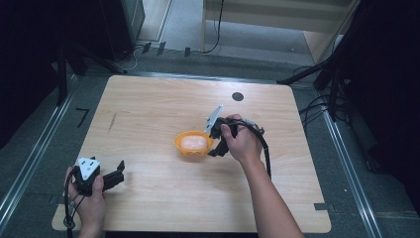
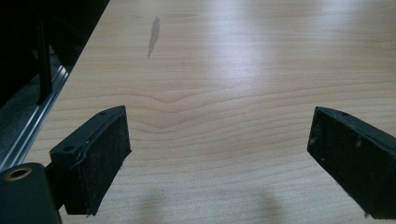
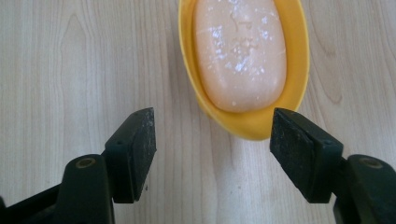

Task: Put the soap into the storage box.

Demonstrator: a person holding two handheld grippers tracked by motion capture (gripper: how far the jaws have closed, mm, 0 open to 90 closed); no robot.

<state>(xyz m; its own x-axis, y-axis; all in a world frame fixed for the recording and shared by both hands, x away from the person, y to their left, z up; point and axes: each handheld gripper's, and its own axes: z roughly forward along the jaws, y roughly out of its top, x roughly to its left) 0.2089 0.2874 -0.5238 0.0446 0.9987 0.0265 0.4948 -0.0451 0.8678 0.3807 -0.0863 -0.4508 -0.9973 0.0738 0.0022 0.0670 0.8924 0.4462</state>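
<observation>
A yellow oval soap dish (image 1: 179, 144) lies near the middle of the wooden table and holds a pale orange bar of soap (image 1: 193, 142). My right gripper (image 1: 216, 144) is just to the right of the dish, pointing at it. In the right gripper view the jaws (image 3: 212, 149) stand apart, with the near end of the dish (image 3: 247, 128) just beyond their tips and close to the right-hand pad; neither pad presses on it. The soap (image 3: 240, 51) fills the dish. My left gripper (image 1: 118, 171) rests at the table's near left, open over bare wood (image 2: 219, 149).
The table (image 1: 148, 114) has a round black spot (image 1: 237, 96) near its far edge and a dark streak (image 1: 113, 121) at the left, seen too in the left gripper view (image 2: 153, 36). Metal rails and cables run along the floor on both sides.
</observation>
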